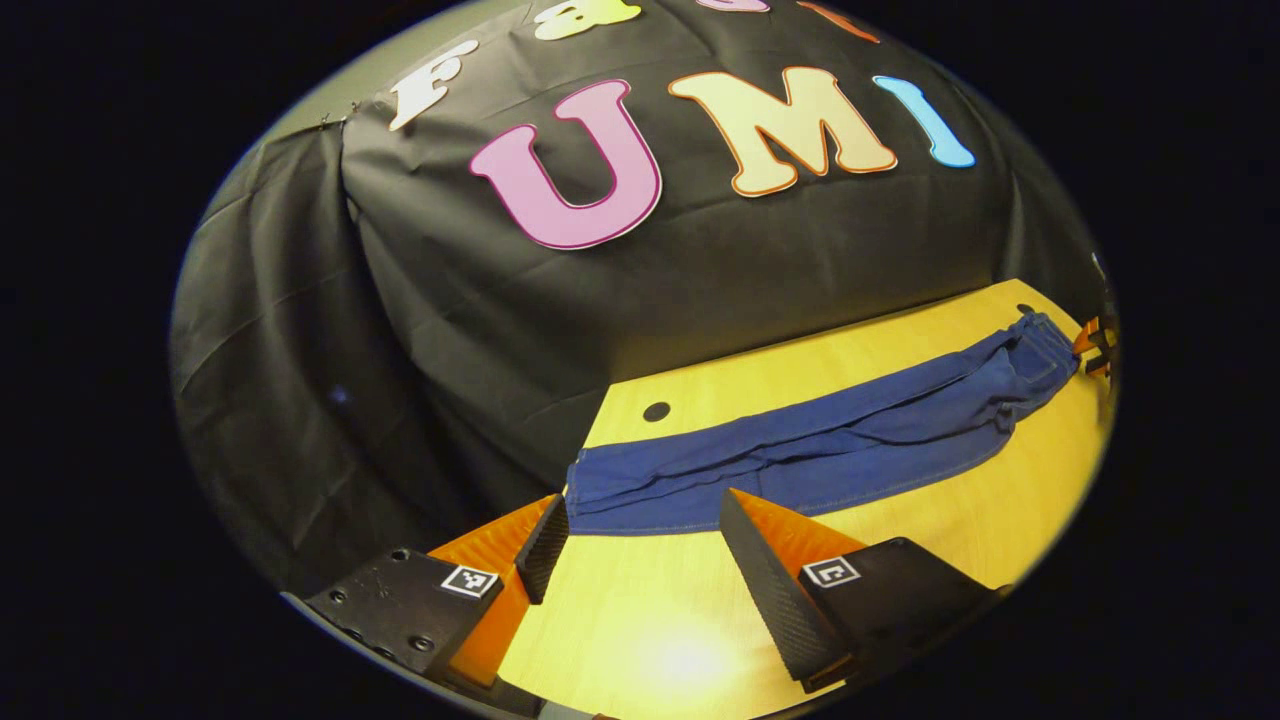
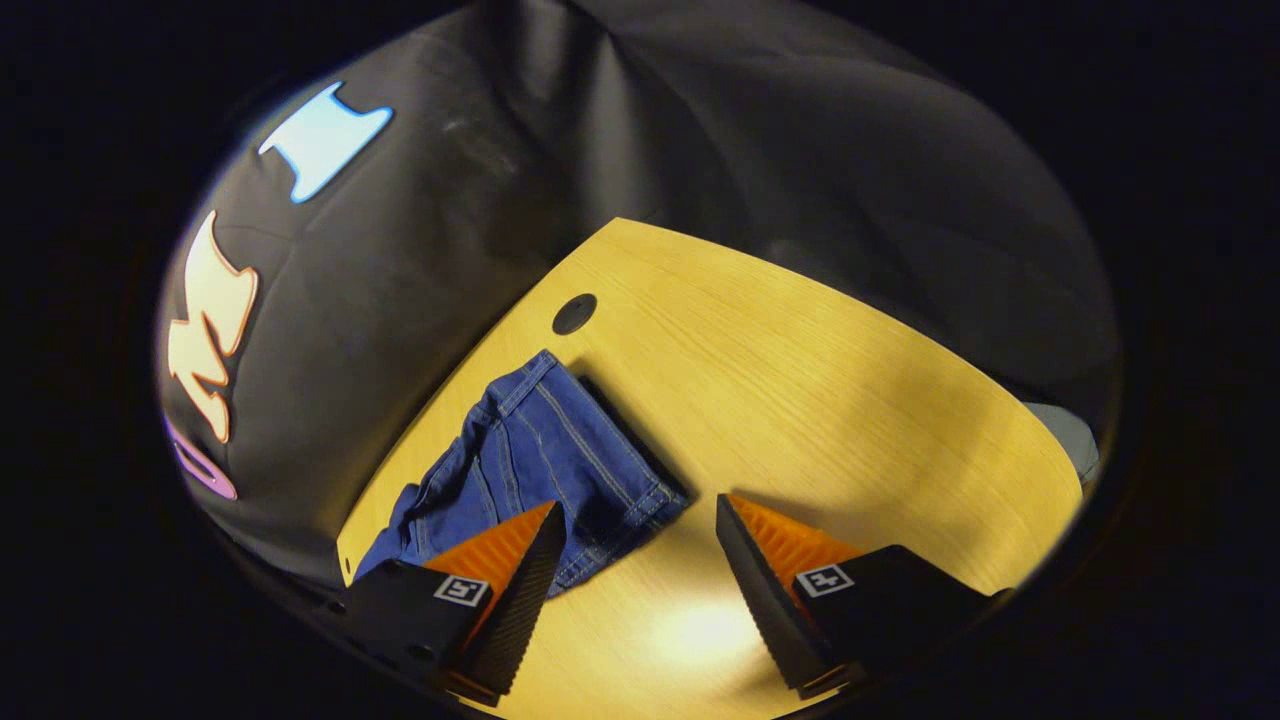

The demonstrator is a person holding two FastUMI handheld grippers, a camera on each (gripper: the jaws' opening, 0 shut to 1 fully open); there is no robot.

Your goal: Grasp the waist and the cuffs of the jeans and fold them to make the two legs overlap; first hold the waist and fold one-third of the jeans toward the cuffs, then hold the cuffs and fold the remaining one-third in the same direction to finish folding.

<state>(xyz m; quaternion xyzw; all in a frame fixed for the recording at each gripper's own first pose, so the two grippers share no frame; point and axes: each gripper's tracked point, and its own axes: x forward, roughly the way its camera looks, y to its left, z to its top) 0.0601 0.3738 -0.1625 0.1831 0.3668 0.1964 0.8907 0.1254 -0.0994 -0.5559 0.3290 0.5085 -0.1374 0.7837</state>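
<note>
Blue jeans lie stretched flat across the yellow wooden table, legs folded one over the other. In the left gripper view the cuffs lie just beyond my left gripper, which is open above the table with nothing between its fingers. The other gripper shows small at the far waist end. In the right gripper view the waist lies just ahead and left of my right gripper, open, its left finger over the waistband's near corner.
A round cable hole sits in the table near the back edge by the cuffs; another hole lies beyond the waist. Black cloth walls close the booth behind the table. Bare tabletop stretches to the right of the waist.
</note>
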